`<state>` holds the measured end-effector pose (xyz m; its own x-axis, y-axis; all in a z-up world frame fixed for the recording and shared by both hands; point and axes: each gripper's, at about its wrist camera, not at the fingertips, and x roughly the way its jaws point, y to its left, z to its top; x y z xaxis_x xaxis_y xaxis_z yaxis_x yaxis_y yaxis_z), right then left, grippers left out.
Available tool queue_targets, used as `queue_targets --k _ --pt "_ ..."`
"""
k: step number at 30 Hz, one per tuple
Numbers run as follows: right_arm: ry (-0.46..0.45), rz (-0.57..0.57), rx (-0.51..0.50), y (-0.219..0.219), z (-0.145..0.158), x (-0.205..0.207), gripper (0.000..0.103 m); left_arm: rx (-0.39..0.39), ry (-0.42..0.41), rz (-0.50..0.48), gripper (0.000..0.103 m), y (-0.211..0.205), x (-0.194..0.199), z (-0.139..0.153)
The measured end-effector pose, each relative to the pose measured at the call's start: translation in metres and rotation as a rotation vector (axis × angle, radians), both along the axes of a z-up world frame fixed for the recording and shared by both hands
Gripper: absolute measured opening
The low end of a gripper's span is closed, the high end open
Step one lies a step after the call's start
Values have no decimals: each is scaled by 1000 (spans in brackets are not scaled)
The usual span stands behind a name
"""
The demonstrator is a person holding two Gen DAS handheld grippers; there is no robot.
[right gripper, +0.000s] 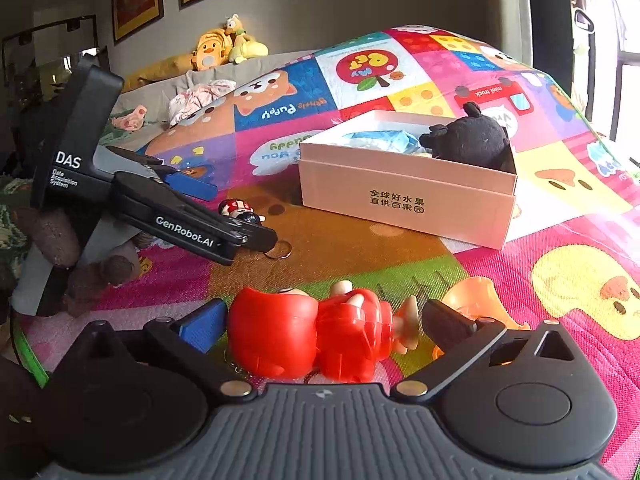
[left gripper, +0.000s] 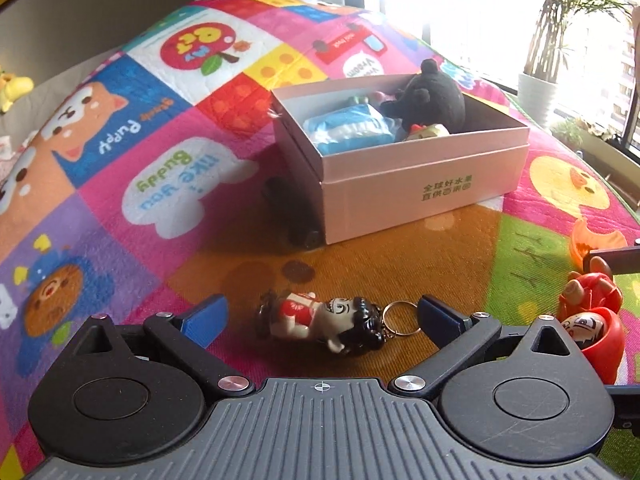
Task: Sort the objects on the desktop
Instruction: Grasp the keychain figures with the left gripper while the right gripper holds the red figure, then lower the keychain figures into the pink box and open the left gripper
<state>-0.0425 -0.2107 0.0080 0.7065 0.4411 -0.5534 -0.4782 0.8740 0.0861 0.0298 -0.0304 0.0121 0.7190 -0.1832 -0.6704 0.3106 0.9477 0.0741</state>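
Reading "GenRobot.AI" and "DAS", the left gripper tilts down, jaws wide around a keychain figure — right gripper likewise spread, untouching, beside a red figure.

Keychain figure between wide hand-held gripper fingers (untouched)

Toys I sort on the mat

My keychain doll and red doll lie flat; the pink box holds a black plush.
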Motion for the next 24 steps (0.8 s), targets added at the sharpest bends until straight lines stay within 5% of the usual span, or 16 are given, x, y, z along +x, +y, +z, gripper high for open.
queue_targets --k 2,3,18,20,24 --pt "4 0 -2 0 0 0 103 0 -14 9 94 0 -1 1" --pt "5 0 -2 0 0 1 103 4 -19 14 73 0 -3 1" --pt "34 -1 -49 8 -4 4 103 -90 -9 54 70 31 -81 9" --pt "36 5 -71 12 -5 4 94 -99 -15 56 70 31 -85 9" --pt "30 5 -100 17 -5 3 94 -120 -24 39 70 30 -90 9"
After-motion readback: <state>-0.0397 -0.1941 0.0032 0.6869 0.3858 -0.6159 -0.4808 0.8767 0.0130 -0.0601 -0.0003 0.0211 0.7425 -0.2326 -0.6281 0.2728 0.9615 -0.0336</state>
